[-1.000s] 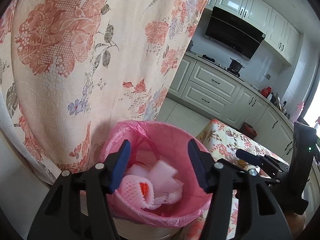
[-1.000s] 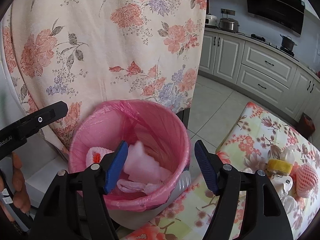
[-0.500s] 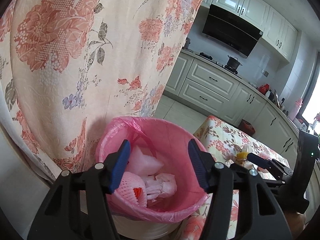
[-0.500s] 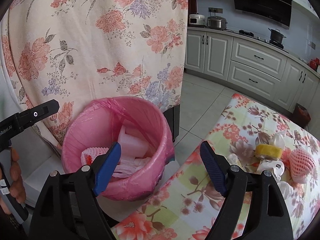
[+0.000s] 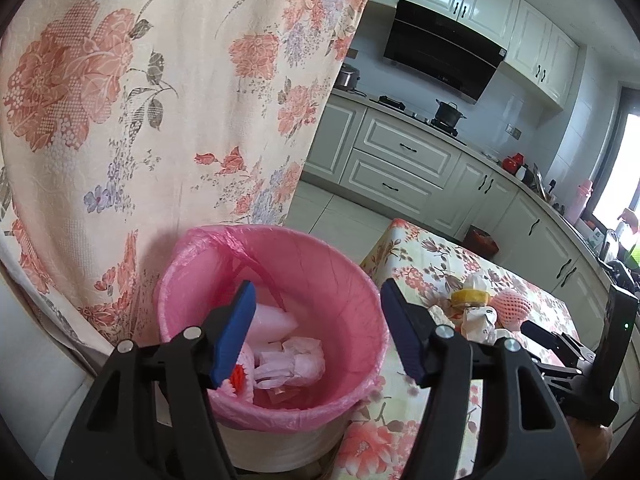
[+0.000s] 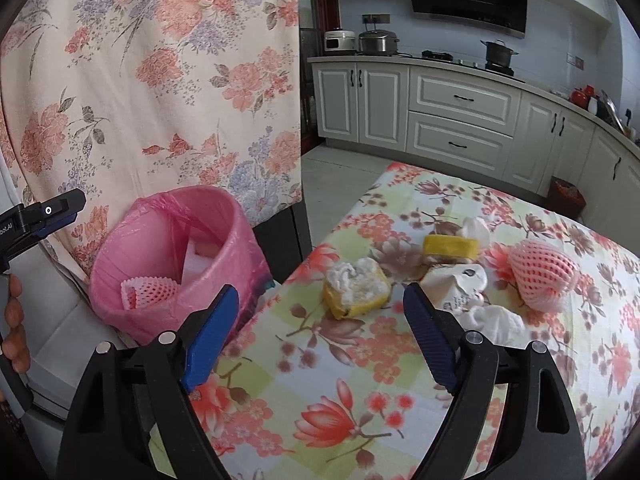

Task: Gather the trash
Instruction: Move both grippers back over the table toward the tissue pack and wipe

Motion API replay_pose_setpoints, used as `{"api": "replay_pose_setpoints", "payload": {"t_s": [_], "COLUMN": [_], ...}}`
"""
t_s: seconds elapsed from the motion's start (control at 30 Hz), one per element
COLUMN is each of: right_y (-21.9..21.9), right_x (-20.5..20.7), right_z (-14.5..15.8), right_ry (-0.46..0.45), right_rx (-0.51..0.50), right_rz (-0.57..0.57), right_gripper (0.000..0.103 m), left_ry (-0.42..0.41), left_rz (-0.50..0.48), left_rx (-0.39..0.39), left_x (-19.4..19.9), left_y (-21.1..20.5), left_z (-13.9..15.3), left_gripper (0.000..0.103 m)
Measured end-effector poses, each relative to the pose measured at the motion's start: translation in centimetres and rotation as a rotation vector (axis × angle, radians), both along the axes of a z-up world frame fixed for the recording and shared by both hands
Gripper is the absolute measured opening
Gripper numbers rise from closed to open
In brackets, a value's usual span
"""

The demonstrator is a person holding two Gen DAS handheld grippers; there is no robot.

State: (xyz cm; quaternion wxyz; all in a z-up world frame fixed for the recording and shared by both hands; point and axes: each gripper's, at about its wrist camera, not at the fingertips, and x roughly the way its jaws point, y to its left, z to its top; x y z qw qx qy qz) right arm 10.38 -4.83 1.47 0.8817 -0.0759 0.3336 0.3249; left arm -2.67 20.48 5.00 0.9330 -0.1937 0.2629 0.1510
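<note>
Swinging away from the bin (image 6: 168, 264), the right gripper (image 6: 320, 336) now looks over the flowered table (image 6: 360, 392) instead of the pink liner it faced a second ago, and its jaws have just been opening, with nothing between them. They stand wide apart above bare cloth. Ahead of it, past the fingertips, lies the trash: a yellow sponge (image 6: 356, 286) with white wadding on top sits nearest, almost centred between the jaws; a white wrapper (image 6: 460, 284) lies just beyond the right finger; a yellow roll (image 6: 450, 246) is behind those; a pink foam net (image 6: 544, 272) lies farther right. The bin stands off the table's left edge, left of the gripper, holding another foam net and white foam. In the left wrist view the left gripper (image 5: 316, 332) has drifted slightly, so the bin sits a little left of centre; its jaws have just been opening too, stand apart, and hold nothing. The bin is right below and between them, with crumpled wrappers (image 5: 292, 360) inside. A flowered curtain (image 5: 140, 100) hangs behind the bin.
</note>
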Motion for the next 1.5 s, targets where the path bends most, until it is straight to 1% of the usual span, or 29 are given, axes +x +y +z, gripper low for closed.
{"api": "replay_pose_setpoints", "payload": {"t_s": [0.33,0.47,0.53,0.73,0.97,1.1,1.27,1.5], "right_y": [-7.1,-9.4,-10.6,-13.2,-14.8,-15.0,-14.5,-13.3], "right_x": [0.8,1.1,1.4,2.4,3.9,4.9,6.2,8.4], "right_z": [-1.4,-2.2,-2.6,-3.8,-4.6,-5.0,-5.7,-7.1], "right_ry": [0.019,0.032,0.042,0.067,0.089,0.097,0.110,0.134], "right_rx": [0.013,0.018,0.023,0.035,0.049,0.052,0.041,0.011], "right_rz": [-0.119,-0.161,-0.179,-0.216,-0.234,-0.234,-0.222,-0.213], "right_gripper": [0.081,0.081,0.081,0.082,0.082,0.082,0.082,0.082], "left_ry": [0.010,0.023,0.029,0.060,0.095,0.115,0.137,0.158], "left_rz": [-0.083,-0.114,-0.128,-0.160,-0.215,-0.248,-0.270,-0.287], "left_rx": [0.029,0.042,0.048,0.041,0.062,0.057,0.051,0.040], "left_x": [1.4,2.2,2.6,4.3,6.7,8.4,10.1,12.2], "left_y": [-4.5,-6.2,-7.1,-9.3,-11.9,-13.3,-14.4,-14.8], "left_z": [0.6,0.5,0.5,-0.2,-1.3,-2.1,-3.1,-4.3], "left_gripper": [0.065,0.065,0.068,0.069,0.069,0.069,0.069,0.069]}}
